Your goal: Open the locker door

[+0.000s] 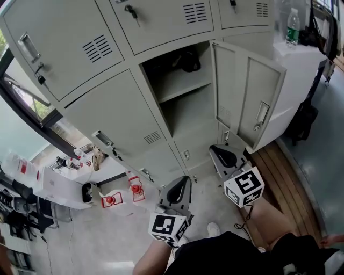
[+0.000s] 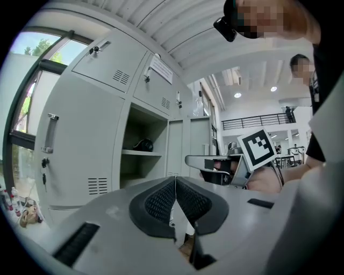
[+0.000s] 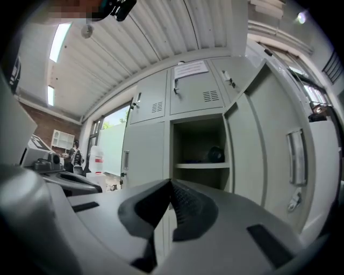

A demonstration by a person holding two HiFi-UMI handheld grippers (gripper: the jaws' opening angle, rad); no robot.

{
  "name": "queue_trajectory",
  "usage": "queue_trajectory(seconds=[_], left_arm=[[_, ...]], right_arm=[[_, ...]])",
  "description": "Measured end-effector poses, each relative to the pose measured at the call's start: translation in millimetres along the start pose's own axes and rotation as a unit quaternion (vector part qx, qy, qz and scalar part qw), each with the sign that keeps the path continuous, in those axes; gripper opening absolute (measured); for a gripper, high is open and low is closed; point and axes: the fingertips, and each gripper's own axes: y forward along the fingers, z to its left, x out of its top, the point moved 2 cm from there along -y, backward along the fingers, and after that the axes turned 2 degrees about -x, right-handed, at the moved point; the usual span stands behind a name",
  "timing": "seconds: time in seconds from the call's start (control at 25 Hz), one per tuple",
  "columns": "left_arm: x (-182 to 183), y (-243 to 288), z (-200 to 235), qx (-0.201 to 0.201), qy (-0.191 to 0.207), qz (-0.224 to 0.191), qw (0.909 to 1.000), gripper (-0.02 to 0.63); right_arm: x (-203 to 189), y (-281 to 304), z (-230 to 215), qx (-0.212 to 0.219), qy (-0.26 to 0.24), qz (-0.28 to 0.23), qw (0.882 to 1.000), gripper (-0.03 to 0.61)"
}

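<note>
Straight ahead of you, in the middle column of the grey lockers, the locker door stands swung out to the right of its opening. Its handle shows on the panel. The compartment is open to view, with one shelf across it. A dark object sits on that shelf toward the far wall.

Your left gripper is low and near, facing the lockers. Its jaws are pressed together with nothing between them.

Your right gripper sits just right of the left one and a little farther in, below the open door. Its jaws are also pressed together and hold nothing.

Neither gripper touches the door or the lockers.

The neighbouring doors are closed, and a key hangs in the one above the opening. At the far right, a bottle stands on a white cabinet.
</note>
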Motion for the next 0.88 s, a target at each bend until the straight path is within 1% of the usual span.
queue_trajectory(seconds=[0.16,0.32,0.6,0.88], left_arm=[[-2.6,-24.7,20.7,0.019,-0.003,0.0,0.9998,0.017],[-6.6,-55.2,40.4,0.023,-0.013,0.001,0.9997,0.017],[-12.7,-107.0,65.2,0.002,-0.022,0.003,0.9998,0.017],[-19.4,-135.2,68.4,-0.044,-0.027,0.001,0.9987,0.017]], right_arm=[[-8.2,10.5,43.3,0.029,0.006,0.012,0.999,0.054],[-17.5,15.9,86.5,0.038,0.013,0.026,0.999,0.054],[-24.0,9.8,146.4,0.013,0.021,0.04,0.999,0.054],[-32.3,-10.8,183.5,-0.029,0.021,0.052,0.998,0.054]])
